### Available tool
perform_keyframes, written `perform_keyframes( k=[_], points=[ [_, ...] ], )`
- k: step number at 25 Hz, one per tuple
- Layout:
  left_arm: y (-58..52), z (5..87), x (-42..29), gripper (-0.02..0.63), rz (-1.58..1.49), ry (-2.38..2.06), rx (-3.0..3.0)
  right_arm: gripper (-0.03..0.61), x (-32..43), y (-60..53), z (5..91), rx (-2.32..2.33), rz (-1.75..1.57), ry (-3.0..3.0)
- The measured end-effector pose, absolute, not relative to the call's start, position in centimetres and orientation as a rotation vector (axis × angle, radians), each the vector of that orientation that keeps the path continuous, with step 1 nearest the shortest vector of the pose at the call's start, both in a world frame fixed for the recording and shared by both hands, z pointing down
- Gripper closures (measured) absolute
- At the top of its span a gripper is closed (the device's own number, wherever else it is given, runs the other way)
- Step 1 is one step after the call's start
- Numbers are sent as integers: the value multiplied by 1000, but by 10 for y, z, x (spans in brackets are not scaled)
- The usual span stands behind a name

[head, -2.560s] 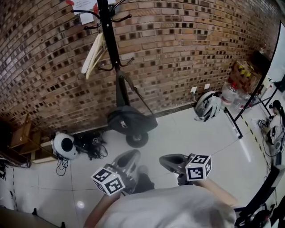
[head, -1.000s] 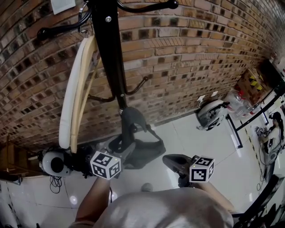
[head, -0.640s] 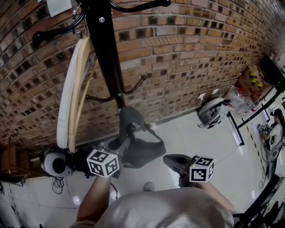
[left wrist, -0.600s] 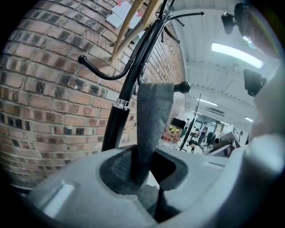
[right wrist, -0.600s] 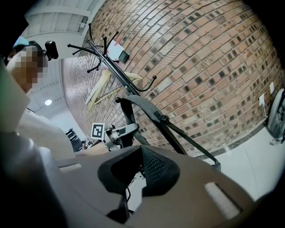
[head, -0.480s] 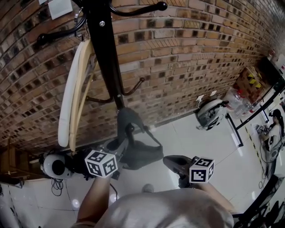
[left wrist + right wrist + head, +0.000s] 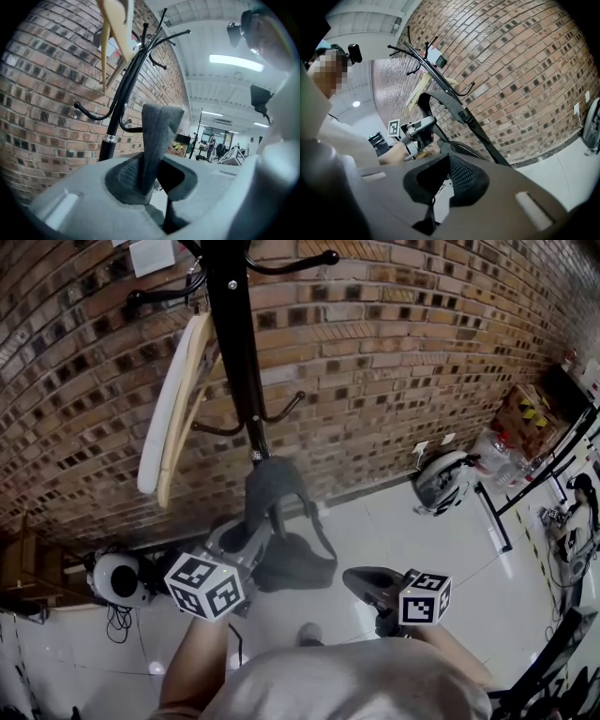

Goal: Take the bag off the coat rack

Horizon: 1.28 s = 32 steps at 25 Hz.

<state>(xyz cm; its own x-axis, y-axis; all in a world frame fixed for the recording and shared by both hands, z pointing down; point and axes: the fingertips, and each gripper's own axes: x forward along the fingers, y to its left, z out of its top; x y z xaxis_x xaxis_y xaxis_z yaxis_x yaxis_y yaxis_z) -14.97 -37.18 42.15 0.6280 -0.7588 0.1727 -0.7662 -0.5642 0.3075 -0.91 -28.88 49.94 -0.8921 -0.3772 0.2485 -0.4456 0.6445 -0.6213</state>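
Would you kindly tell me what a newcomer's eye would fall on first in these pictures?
First, the tall black coat rack against the brick wall, with a dark bag hanging low beside its pole. Next, the left gripper, its jaws closed on the bag's grey strap, while the right gripper is held open and empty at lower right. A cream item hangs from an upper hook on the left.

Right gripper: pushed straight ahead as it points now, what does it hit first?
Probably the bag hanging off the coat rack, beside the left gripper that grips its strap; depth is hard to judge.
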Motion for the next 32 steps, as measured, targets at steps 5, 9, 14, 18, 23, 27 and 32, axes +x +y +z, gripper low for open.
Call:
perform_keyframes(
  k=[5, 9, 14, 18, 23, 27, 32],
  points=[
    [-307, 410, -141, 561, 9, -1283, 2482, 580, 5, -228, 484, 644, 1018, -2783],
    [-249, 408, -132, 561, 18, -1361, 2444, 580, 23, -162, 474, 628, 979, -2791],
    [-165, 413, -107, 561, -23, -1392, 2381, 580, 41, -83, 477, 572, 940, -2773],
    [-98, 425, -83, 561, 2, -1378, 2327, 580, 53, -40, 464, 518, 881, -2803],
    [-32, 430, -63, 561, 36, -1359, 2301, 580, 59, -9, 448, 472, 846, -2856],
    [11, 429, -53, 561, 45, -1367, 2294, 580, 58, 13, 449, 417, 843, -2876],
    [34, 428, -45, 561, 57, -1369, 2296, 580, 58, 28, 447, 403, 814, -2888]
  ],
)
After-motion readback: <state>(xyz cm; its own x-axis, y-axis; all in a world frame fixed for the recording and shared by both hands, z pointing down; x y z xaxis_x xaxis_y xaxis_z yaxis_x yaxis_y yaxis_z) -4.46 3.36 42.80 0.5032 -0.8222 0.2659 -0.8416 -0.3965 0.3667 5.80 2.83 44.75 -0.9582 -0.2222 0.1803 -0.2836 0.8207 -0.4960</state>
